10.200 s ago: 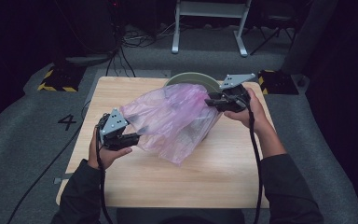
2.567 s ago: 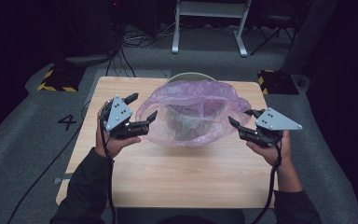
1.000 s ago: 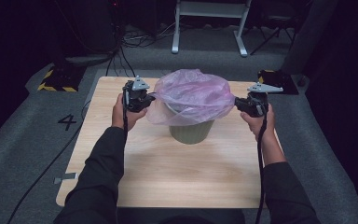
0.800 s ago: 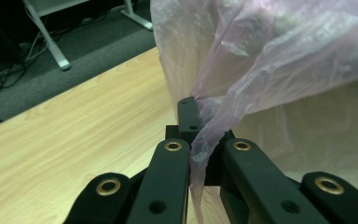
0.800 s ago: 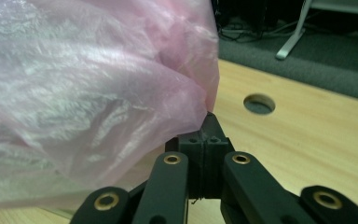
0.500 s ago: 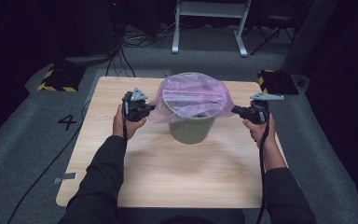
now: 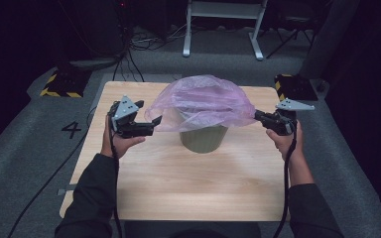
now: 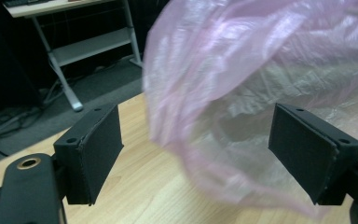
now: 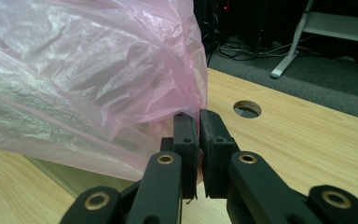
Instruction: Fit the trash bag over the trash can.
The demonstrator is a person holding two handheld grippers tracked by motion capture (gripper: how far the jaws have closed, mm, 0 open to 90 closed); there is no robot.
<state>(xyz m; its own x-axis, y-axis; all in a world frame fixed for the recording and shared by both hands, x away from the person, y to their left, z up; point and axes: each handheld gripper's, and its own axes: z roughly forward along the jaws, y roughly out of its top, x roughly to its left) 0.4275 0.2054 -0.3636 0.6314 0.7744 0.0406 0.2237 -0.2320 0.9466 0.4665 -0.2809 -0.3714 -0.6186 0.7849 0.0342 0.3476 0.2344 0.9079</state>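
1. Nearest to the camera in the high view, the person's two forearms in dark sleeves come in from the bottom edge, one on each side of the wooden table (image 7: pixel 178 188).
2. The left hand (image 7: pixel 118 143) holds the left gripper (image 7: pixel 151 121) just beside the left edge of the pink plastic bag (image 7: pixel 203 101). Its jaws have just been opening and now stand wide apart.
3. In the left gripper view the two black pads (image 8: pixel 100 149) are far from each other. The loose, blurred edge of the pink plastic bag (image 8: pixel 242 93) hangs in the gap between them, and neither pad presses on it, so the bag is released on this side.
4. The right hand (image 7: pixel 287 141) holds the right gripper (image 7: pixel 258 115) at the right edge of the bag, with its grey plate on top.
5. In the right gripper view the jaws of the right gripper (image 9: pixel 198 122) are clenched almost together, and a fold of the pink plastic bag (image 9: pixel 98 70) is pinched between them, so this side is grasped and pulled a little outward.
6. In the middle of the table stands a green bin (image 7: pixel 203 139), upright. The bag lies over its top like a puffed cap and hides the rim; the lower wall of the bin is bare.
7. Beyond the right gripper, a round hole (image 9: pixel 247 108) is in the table top.
8. Farther away, behind the table, there is grey floor with black cables (image 7: pixel 144 42) and the white legs of a stand (image 7: pixel 223 25).
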